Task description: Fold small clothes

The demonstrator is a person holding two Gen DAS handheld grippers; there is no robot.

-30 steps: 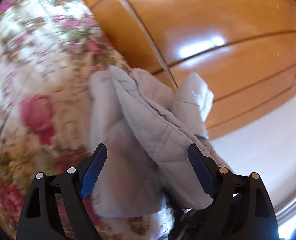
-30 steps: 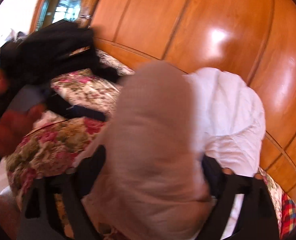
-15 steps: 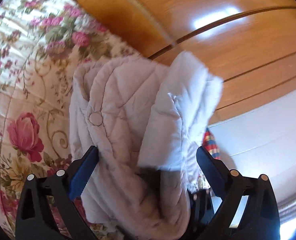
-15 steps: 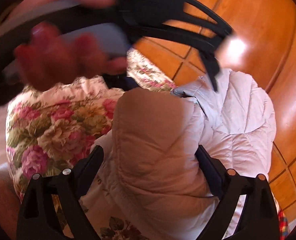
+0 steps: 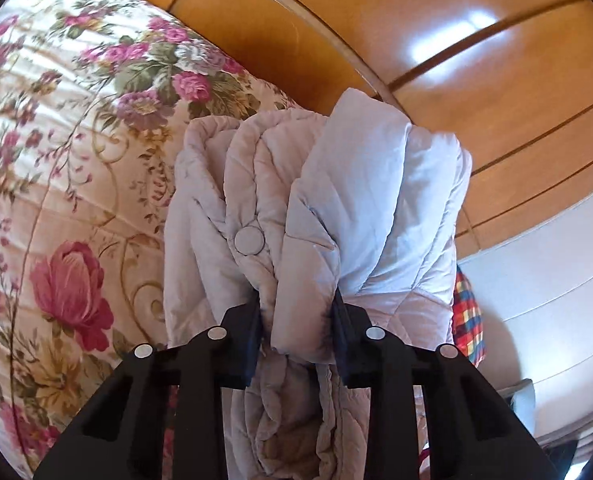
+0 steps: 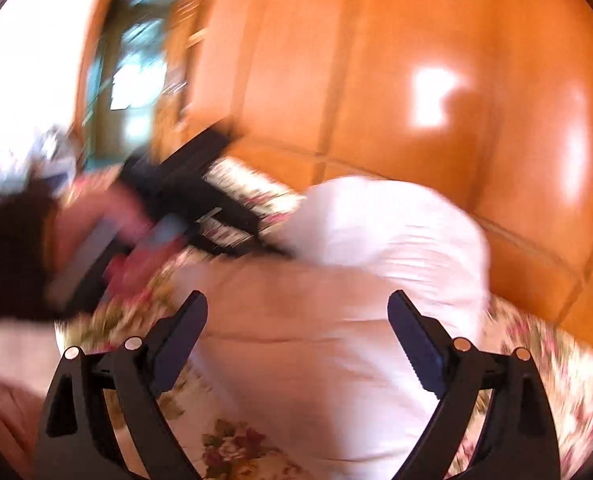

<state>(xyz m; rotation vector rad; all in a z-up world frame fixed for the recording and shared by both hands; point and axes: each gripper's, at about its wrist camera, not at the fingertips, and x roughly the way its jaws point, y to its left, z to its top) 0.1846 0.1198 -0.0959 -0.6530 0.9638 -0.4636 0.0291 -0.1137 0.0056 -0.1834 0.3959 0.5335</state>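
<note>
Left tongs have just been closing and are now pinching a thick bunch of the quilted jacket, pads dug into the padding on both sides. Where the fingers bite is mostly swallowed by fabric, so only their dark edges show. The jacket is pale lilac-grey, rolled and folded over itself, with one round snap button showing on a flap. It rises in front of the camera and hangs down between the tong arms, so its lower end is cut off at the bottom of the frame. It sits over the floral bedspread near the bed's edge.

Right tongs are spread wide, nothing between the pads; the jacket lies beyond and below them as a pale blob. That whole view is badly smeared. On the left there's a dark shape reaching to the jacket that looks like the other tongs, with a hand behind, but it's too blurry to say more.

Behind everything is a glossy wooden panelling with light glare on it. Past the jacket's right side a bit of checked cloth pokes out, mostly hidden. A white wall fills the right edge of the left view.
</note>
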